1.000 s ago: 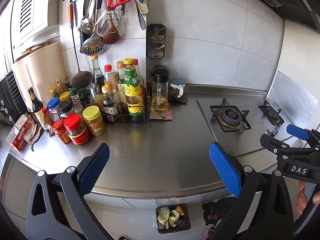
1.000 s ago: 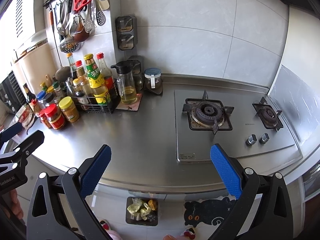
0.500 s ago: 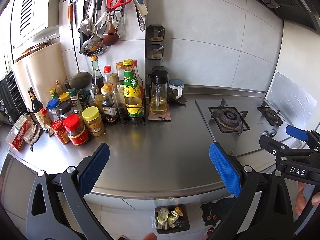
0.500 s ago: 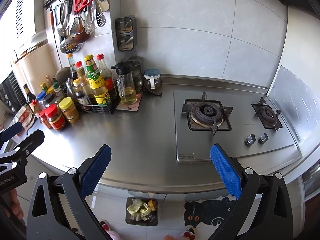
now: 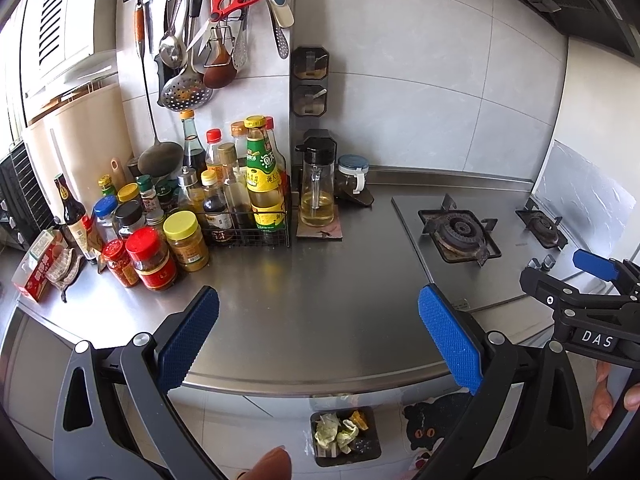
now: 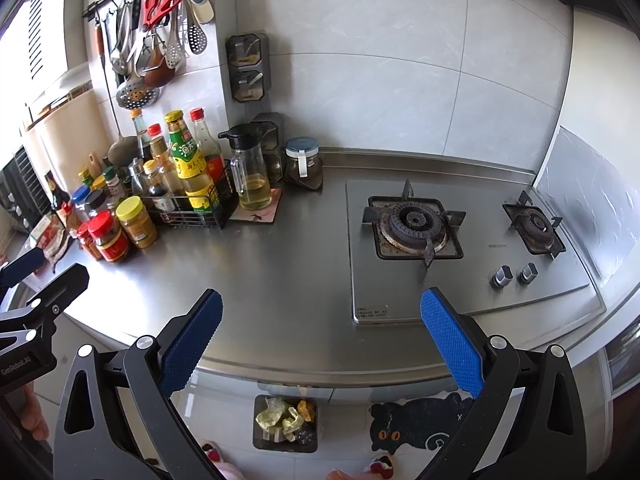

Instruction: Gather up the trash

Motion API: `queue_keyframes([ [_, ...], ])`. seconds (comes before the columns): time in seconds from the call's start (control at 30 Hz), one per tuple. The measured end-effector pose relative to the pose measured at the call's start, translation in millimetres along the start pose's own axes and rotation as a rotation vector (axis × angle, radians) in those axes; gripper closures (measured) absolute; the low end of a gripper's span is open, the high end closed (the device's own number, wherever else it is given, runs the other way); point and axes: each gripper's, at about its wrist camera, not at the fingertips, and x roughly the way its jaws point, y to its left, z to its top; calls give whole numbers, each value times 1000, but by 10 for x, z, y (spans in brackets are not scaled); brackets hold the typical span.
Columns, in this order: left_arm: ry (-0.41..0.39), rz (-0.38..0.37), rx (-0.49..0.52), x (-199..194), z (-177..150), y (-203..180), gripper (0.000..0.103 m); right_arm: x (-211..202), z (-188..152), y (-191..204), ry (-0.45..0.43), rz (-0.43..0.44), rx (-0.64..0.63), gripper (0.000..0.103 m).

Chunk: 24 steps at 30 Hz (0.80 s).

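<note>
A dark square bin [image 5: 346, 436] stands on the floor below the counter edge, holding crumpled pale-green and yellow scraps [image 5: 334, 432]; the right wrist view shows the same bin [image 6: 286, 424]. My left gripper [image 5: 318, 336] hovers open above the steel counter's front edge, nothing between its blue pads. My right gripper [image 6: 322, 338] is open too, empty, over the counter in front of the stove. Each gripper shows in the other's view: the right one [image 5: 580, 280] at the far right, the left one [image 6: 36, 272] at the far left. No trash lies on the counter.
Sauce bottles and jars [image 5: 188, 208] crowd the counter's back left, with a wire rack and an oil jug [image 5: 316, 188]. A two-burner gas stove [image 6: 420, 224] fills the right. Utensils [image 5: 208, 28] hang on the wall. A cat-face mat [image 6: 412, 424] lies beside the bin.
Both grippers stay open and nearly still. The left view has drifted slightly, and a fingertip has come into its bottom edge.
</note>
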Motion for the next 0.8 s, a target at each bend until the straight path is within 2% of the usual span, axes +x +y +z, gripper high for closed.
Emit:
queue_keyframes([
  [0.3,25,4,-25,51,1,32,8,45,-22,39,9,1,1,3],
  [0.6,5,14,-56,41,-4,88,8,62,-36,63,16,0,1,3],
  [0.8,20,15,-56,52,9,92,8,61,-43,73,17,3,-1,3],
])
